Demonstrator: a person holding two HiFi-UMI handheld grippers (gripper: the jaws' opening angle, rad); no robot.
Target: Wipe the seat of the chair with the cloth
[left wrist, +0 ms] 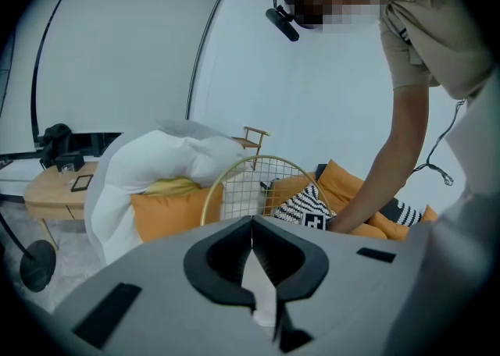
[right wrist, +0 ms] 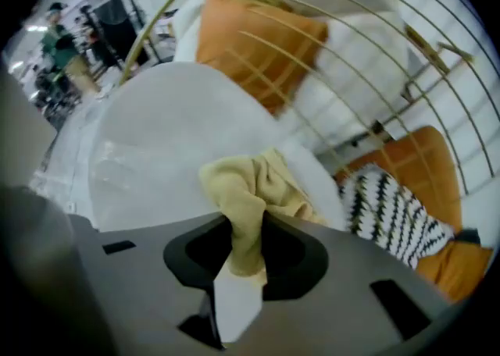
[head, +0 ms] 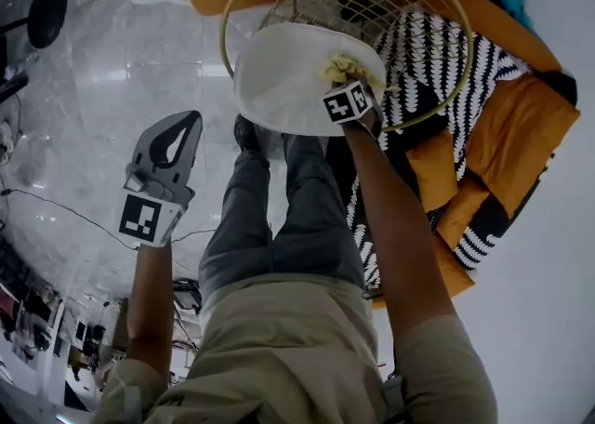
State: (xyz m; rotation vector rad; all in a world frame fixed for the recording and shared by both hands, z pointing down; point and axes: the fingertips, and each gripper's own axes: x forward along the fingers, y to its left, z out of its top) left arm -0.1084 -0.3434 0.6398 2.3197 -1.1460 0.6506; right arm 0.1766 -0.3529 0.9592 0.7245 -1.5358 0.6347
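Observation:
A round white chair seat [head: 284, 78] with a gold wire back [head: 372, 4] stands ahead of me. A pale yellow cloth [head: 346, 67] rests bunched on the seat's right side. My right gripper [head: 351, 87] is shut on that cloth, which shows between its jaws in the right gripper view as the cloth [right wrist: 248, 206] lying on the white seat [right wrist: 156, 159]. My left gripper [head: 177, 148] hangs over the floor to the left of the chair, shut with nothing in it. From the left gripper view the left gripper [left wrist: 251, 247] faces the chair's wire back [left wrist: 258, 183].
An orange sofa [head: 521, 125] with a black-and-white patterned cushion [head: 437, 69] sits right of the chair. A white duvet [left wrist: 156, 167] and orange cushion [left wrist: 168, 214] lie behind. A black fan base [head: 46, 13] stands far left on the pale tiled floor [head: 112, 87].

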